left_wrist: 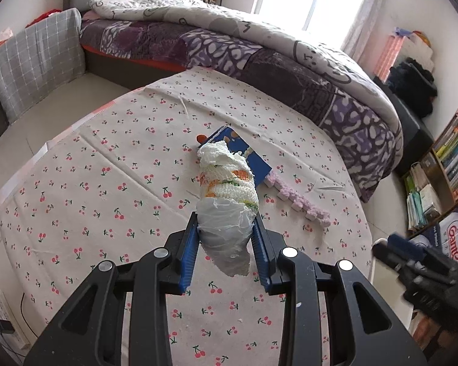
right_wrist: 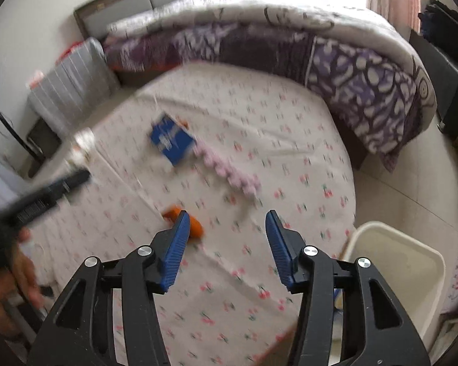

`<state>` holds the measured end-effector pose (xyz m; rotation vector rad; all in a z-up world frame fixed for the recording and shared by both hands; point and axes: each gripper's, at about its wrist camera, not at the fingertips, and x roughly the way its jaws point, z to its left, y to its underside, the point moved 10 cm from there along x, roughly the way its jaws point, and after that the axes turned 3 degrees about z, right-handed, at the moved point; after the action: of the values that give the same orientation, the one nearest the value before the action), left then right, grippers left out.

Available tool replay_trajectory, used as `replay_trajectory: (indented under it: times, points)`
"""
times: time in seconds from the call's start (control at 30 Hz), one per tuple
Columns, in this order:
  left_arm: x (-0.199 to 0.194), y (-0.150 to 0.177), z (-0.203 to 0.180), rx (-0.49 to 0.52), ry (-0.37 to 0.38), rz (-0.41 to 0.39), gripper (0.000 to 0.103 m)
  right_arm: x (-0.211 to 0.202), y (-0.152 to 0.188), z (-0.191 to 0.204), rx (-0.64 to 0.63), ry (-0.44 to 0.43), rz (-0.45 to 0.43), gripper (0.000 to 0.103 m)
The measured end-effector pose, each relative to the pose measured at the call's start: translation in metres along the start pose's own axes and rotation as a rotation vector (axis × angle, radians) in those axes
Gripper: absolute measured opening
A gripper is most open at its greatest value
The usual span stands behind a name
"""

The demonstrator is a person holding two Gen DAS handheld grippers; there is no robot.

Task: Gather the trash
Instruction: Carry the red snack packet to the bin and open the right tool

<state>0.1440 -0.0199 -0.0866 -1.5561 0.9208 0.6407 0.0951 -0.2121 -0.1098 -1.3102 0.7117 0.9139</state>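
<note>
Left gripper (left_wrist: 226, 222) clamped on a crumpled wad of paper and plastic (left_wrist: 226, 189), held above the cherry-print tablecloth (left_wrist: 107, 158). The wad's long axis runs forward along the fingers, its far end overlapping the view of the blue box (left_wrist: 244, 155) on the cloth. Right gripper (right_wrist: 227, 222) spread wide and empty, over the cloth edge nearest the white bin (right_wrist: 397, 262).

Key relation: the bin stands beside the table, to the right of the blue box and nearer the right gripper than the left; the wad therefore probably has to travel rightward across the cloth to reach it.

View differences: only the right wrist view, though blurred, shows the bin and an orange scrap (right_wrist: 195, 224) just beside its left finger. Both views show the pink foam strip (left_wrist: 302, 201) touching the blue box.
</note>
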Motion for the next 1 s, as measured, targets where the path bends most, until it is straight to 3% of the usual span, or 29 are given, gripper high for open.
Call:
replay_trajectory:
  times: [0.3,0.57,0.7,0.83,1.0]
  points:
    - [0.002,0.003,0.001,0.009,-0.009,0.006,0.033,0.011,0.007,0.004,-0.043,0.037,0.025,0.061]
    - [0.005,0.003,0.008,-0.001,-0.019,0.012,0.033,0.033,0.007,0.016,-0.073,0.060,0.063,0.062]
    - [0.007,0.004,0.007,-0.013,0.012,0.026,0.033,0.027,0.005,0.012,-0.071,0.080,0.055,0.064]
    - [0.006,0.008,-0.014,0.004,0.077,0.039,0.033,0.009,0.005,-0.009,-0.015,0.106,0.036,0.066]
    - [0.002,0.019,-0.060,0.086,0.156,0.053,0.033,-0.030,0.002,-0.065,0.168,0.144,-0.027,0.073]
